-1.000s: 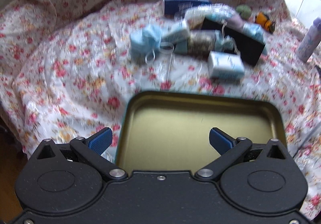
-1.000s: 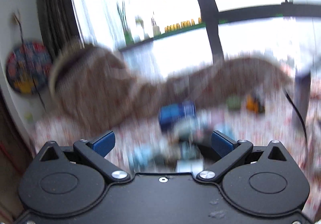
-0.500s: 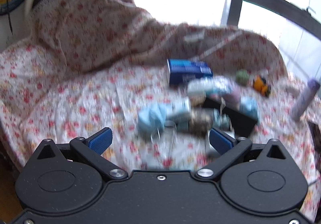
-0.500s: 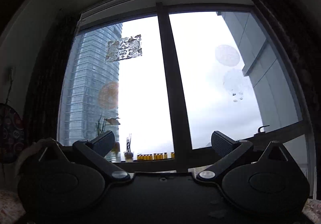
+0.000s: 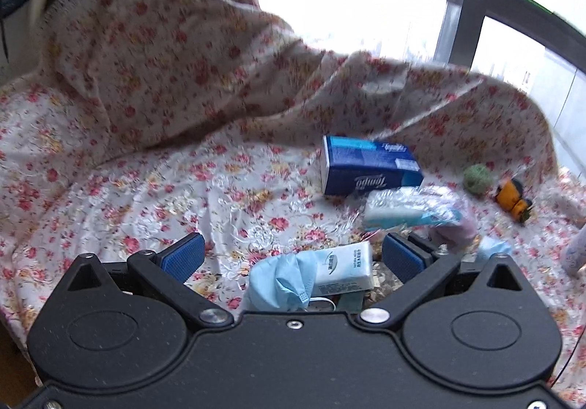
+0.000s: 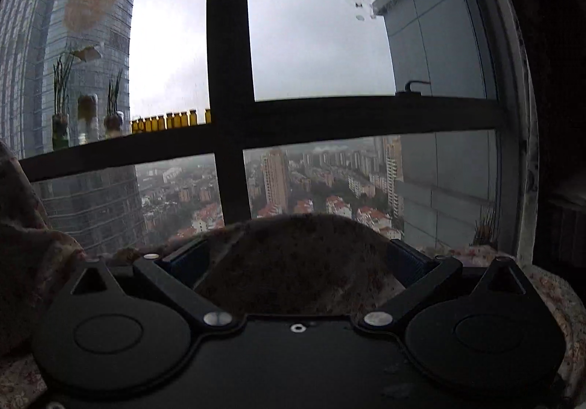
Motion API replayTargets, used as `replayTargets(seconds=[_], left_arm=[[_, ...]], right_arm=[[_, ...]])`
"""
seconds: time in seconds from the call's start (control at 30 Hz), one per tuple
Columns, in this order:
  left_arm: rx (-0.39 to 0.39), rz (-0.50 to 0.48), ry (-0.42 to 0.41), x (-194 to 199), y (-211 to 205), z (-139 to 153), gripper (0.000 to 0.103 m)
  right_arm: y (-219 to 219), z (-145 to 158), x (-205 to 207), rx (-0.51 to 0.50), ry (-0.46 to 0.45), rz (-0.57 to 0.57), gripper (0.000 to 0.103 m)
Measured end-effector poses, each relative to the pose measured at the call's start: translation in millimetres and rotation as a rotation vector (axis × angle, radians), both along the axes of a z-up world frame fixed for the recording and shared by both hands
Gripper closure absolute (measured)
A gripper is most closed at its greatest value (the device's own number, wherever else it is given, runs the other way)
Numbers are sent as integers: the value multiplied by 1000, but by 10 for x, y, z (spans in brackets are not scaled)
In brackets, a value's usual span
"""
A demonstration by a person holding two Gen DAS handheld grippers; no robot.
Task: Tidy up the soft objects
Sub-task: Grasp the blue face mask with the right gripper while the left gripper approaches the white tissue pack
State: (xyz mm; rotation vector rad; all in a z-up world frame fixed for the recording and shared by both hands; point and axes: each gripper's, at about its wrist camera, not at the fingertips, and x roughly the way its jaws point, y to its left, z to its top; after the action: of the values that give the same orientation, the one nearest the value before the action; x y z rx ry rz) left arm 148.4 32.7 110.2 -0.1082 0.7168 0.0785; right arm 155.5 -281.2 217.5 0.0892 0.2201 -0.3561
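Observation:
In the left wrist view a pile of soft goods lies on a floral cloth (image 5: 154,196). Nearest are a light blue face mask (image 5: 280,281) and a small white tissue pack (image 5: 344,268). Behind them lie a clear-wrapped pack (image 5: 406,207) and a blue tissue box (image 5: 366,167). My left gripper (image 5: 293,257) hangs open just above and in front of the mask and tissue pack, touching nothing. In the right wrist view my right gripper (image 6: 296,260) stands open, pointed at a window, with a dim hump of floral cloth (image 6: 293,262) beyond its fingers.
A green yarn ball (image 5: 476,179) and an orange toy (image 5: 512,200) sit at the back right of the cloth. The cloth rises over a chair back (image 5: 154,43) at the left. Window bars (image 6: 227,79) and a sill with small bottles (image 6: 168,119) fill the right wrist view.
The left gripper has tilted up and moved in; the gold tin has left its view and the mask now sits between its fingers. The right gripper swung up from the cloth towards the window.

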Motion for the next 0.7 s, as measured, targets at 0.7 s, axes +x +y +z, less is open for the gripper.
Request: replayTargets(seconds=[0.7], left_arm=[[29,-3,176,645,-243,-733,4]], right_arm=[[-6,-1615,871,151,530,258,8]])
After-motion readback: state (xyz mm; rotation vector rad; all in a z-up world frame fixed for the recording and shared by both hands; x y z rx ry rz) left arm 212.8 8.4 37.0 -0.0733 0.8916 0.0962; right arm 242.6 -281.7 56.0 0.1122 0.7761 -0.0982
